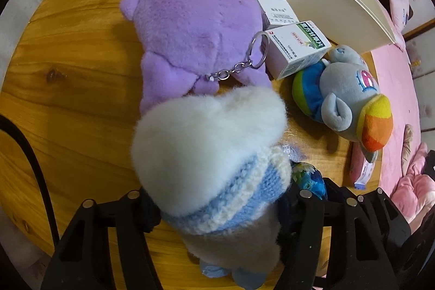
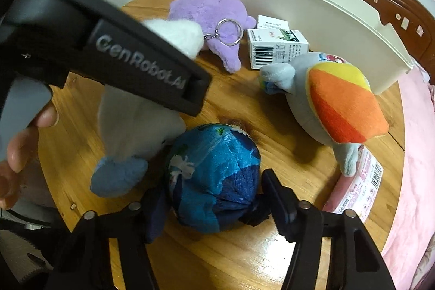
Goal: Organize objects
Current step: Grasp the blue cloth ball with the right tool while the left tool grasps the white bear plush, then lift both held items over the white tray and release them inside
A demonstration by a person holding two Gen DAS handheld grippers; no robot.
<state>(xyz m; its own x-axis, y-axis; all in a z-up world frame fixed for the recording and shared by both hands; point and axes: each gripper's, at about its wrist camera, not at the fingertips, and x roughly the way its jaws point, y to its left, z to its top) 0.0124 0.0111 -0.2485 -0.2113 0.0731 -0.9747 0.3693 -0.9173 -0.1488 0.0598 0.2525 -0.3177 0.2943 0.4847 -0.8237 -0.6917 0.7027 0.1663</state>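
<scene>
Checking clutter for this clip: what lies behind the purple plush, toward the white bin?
Behind the purple plush, two small cartons lie on the table before the white bin. The rear carton is mostly hidden, and the bin's inside cannot be seen.

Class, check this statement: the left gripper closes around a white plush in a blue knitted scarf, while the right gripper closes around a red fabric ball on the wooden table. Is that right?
One detail is wrong: the fabric ball is blue, not red, as the right wrist view shows between the right gripper fingers. The rest stands: the left gripper closes around the white plush in its blue knitted scarf, on the wooden table.
</scene>
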